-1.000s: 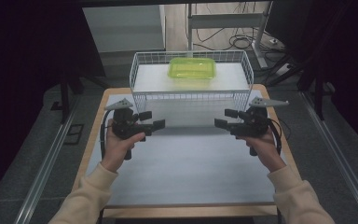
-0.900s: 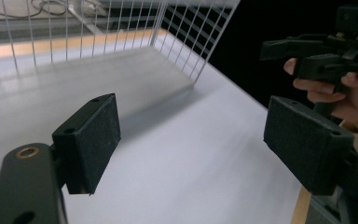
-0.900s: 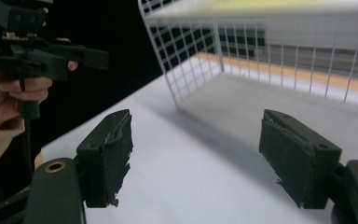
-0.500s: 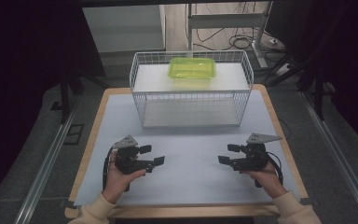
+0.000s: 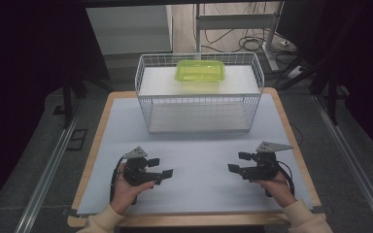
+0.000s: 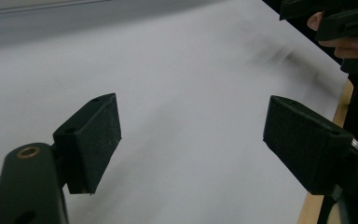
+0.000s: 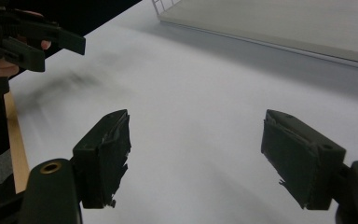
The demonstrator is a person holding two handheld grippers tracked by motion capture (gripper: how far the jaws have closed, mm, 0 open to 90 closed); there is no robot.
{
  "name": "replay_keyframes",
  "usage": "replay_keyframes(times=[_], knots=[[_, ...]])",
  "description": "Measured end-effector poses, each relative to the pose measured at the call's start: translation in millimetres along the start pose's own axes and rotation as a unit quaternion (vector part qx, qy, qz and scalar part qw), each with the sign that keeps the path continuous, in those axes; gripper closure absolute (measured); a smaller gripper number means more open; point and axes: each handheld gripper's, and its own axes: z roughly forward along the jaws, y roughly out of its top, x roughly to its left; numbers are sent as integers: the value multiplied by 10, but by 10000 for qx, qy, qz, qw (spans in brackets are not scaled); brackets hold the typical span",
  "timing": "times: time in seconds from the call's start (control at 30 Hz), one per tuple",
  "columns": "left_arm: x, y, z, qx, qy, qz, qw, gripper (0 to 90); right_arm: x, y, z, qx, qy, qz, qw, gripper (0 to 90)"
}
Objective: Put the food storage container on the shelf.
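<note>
Two grippers, high view: the left gripper [image 5: 158, 167] and the right gripper [image 5: 239, 162] sit low over the near part of the white-covered surface [image 5: 199, 150], well apart, each held in a hand.
Left fingers, high view: spread wide, holding nothing.
Right fingers, high view: spread wide, holding nothing.
Basket, high view: a white wire basket [image 5: 199, 99] stands at the far end of the surface, away from both grippers.
Box, high view: a flat green see-through plastic box [image 5: 200, 71] lies inside the basket, at its back.
Left gripper view: the black fingers [image 6: 91, 140] stand far apart over bare white surface; the right gripper [image 6: 340, 21] shows at the top right corner.
Right gripper view: the black fingers [image 7: 105, 156] stand far apart, their pads ragged at the edges; the left gripper [image 7: 23, 39] shows at the top left, the basket's foot [image 7: 163, 5] at the top.
</note>
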Motion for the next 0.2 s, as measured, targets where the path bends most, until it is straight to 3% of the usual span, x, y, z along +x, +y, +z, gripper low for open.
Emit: replay_keyframes(times=[0.2], knots=[[5,-24,17,41,86,83,9999,187,-33,-17,-13,-35,-192,-43,9998,180]])
